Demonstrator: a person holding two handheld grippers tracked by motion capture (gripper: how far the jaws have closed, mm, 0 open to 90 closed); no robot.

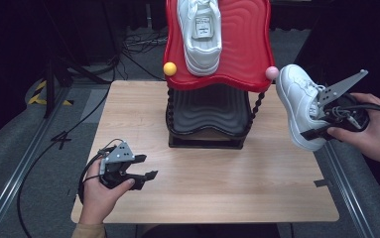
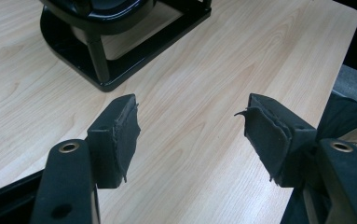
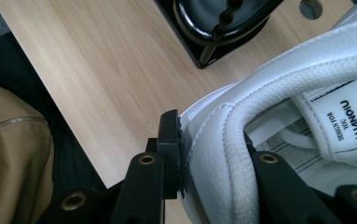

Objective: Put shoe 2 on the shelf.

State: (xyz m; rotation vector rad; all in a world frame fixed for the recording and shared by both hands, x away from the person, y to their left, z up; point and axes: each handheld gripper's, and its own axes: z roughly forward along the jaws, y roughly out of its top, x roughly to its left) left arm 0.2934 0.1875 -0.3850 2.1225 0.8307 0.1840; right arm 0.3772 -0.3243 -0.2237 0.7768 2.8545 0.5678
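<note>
At the right edge of the worktop [image 1: 212, 193], a white sneaker [image 1: 299, 106] hangs in the air, toe raised toward the shoe rack [image 1: 212, 74], pinched at its heel collar by the right tongs [image 1: 312, 124]. In the right gripper view one jaw presses the outside of the padded collar [image 3: 223, 154] and the other sits inside the shoe, so the tongs are closed on the sneaker. The step in hand appears to be carrying this second shoe to the rack. The next move probably calls for lifting it over the pink ball [image 1: 272, 73] at the corner and setting it sole-down on the red top shelf [image 1: 247, 44], beside the white sneaker already there [image 1: 201, 32], without loosening the grip early. The left tongs [image 1: 147, 174] rest low over the near left part of the worktop, jaws spread wide and empty, as the left gripper view confirms.

Count: two white sneakers (one held, one on the shelf); one rack with two shelves, red above and black [image 1: 210, 111] below; two corner balls, one yellow [image 1: 169, 69] and one pink; two tongs.
</note>
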